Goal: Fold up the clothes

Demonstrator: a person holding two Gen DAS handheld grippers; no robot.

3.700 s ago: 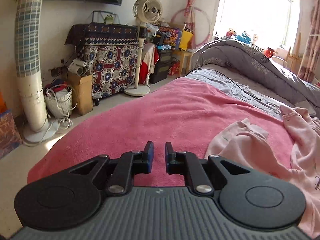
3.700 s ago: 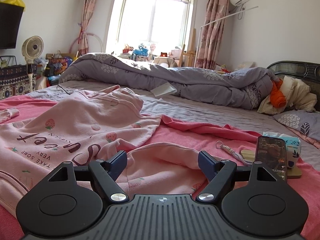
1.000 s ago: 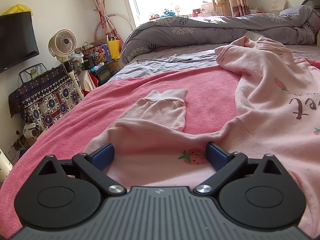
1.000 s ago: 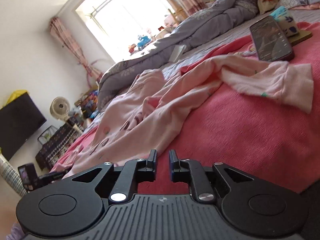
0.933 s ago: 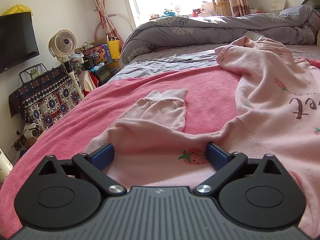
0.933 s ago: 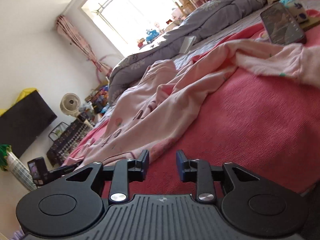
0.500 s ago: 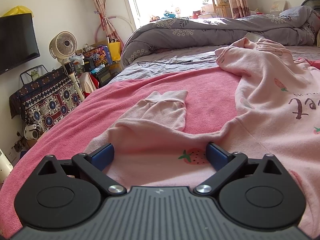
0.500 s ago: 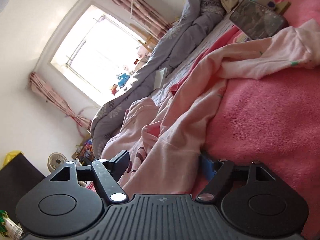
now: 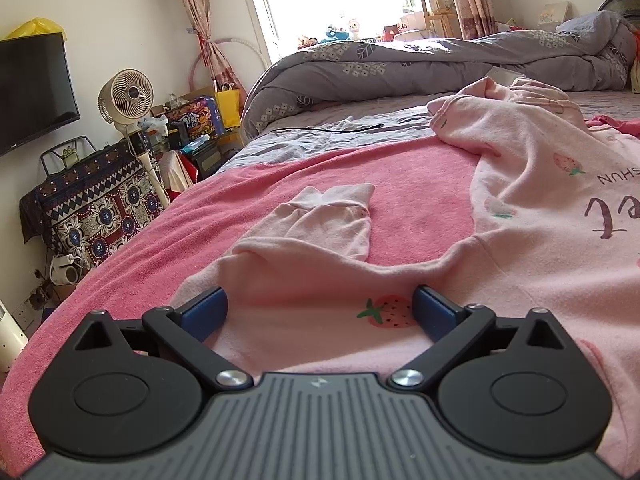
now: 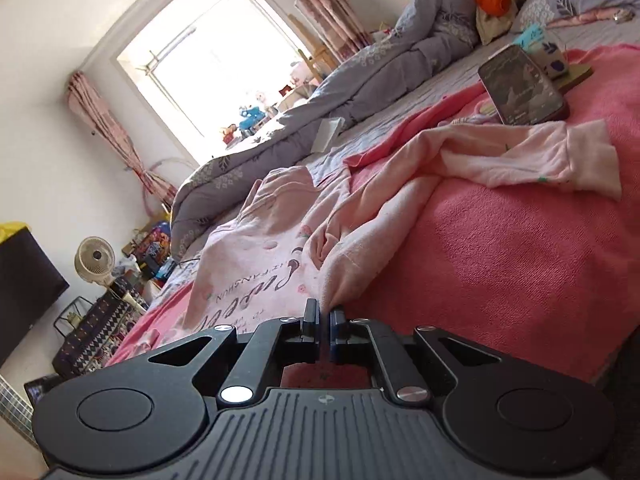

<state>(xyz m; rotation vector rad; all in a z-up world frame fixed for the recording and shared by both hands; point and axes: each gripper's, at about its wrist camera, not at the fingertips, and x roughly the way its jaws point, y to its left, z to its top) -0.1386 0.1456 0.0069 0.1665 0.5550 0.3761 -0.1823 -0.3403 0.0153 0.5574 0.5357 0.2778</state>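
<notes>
A pale pink sweatshirt with strawberry prints and lettering lies spread on a pink blanket. My left gripper is open, its blue pads on either side of the near sleeve, whose cuff is folded back on the blanket. In the right wrist view my right gripper is shut on the sweatshirt's hem edge, tilted. The other sleeve lies across the blanket.
A grey quilt is heaped along the far side of the bed. A phone stands propped by a tissue box on the blanket. A fan, a patterned cabinet and a TV stand left of the bed.
My right gripper opened around the sweatshirt's hem edge and has now closed on it. My left gripper stays open over the sleeve, hardly moved.
</notes>
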